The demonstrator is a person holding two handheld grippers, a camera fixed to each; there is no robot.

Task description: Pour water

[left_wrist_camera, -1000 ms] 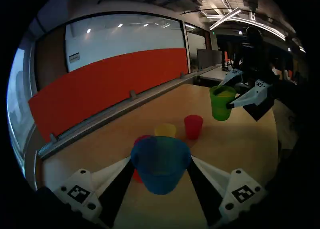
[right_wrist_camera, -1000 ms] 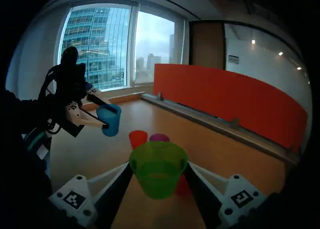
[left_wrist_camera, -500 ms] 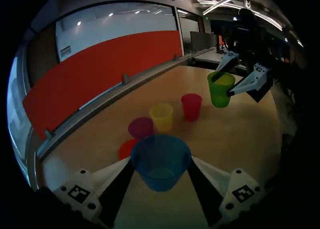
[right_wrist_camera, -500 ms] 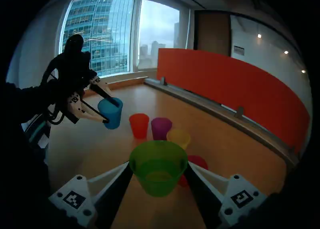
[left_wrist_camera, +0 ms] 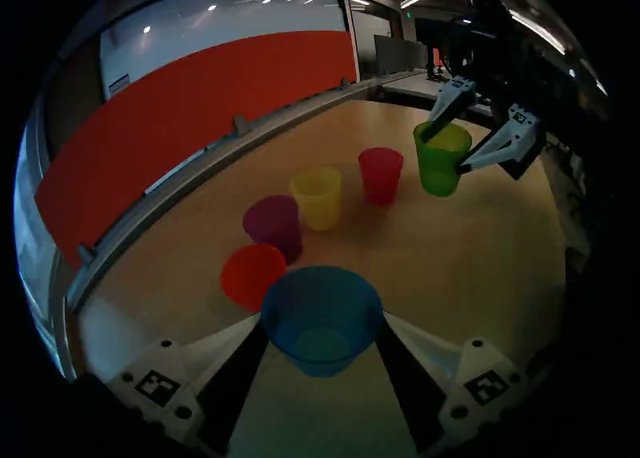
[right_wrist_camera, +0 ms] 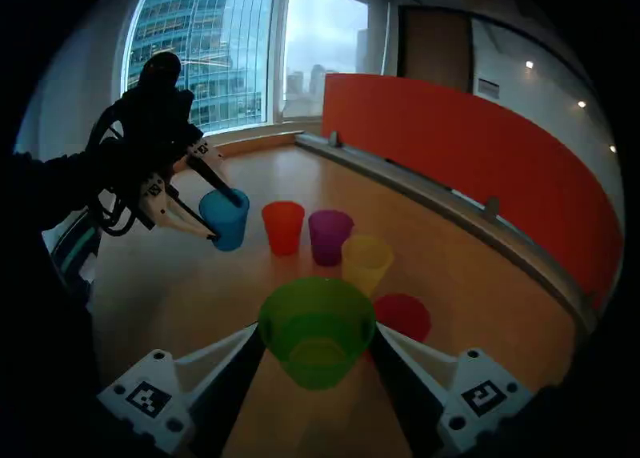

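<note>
Left gripper: narrowed onto the blue cup, one finger pressing each side of it just under the rim.
Blue cup: upright, mouth open to the camera; a paler disc shows at its base, but I cannot tell whether that is water.
Right gripper: clamped the same way on the green cup, a finger against each side.
Green cup: upright; a lighter patch lies at its bottom, and I cannot tell whether it is liquid.
Held cups over the table: each sits low over the wood towards an opposite end; I cannot tell whether either base touches it.
Standing cups: four, all upright on the middle of the table, in a loose line between the two grippers.
Order from the blue cup's end: orange cup, purple cup, yellow cup, red cup.
Spacing: orange and purple are just beside each other; the red one is nearest the green cup.
Table's far edge: a metal rail runs along it, with an orange partition behind.
Table's end behind the left gripper: a window with tall buildings outside.
</note>
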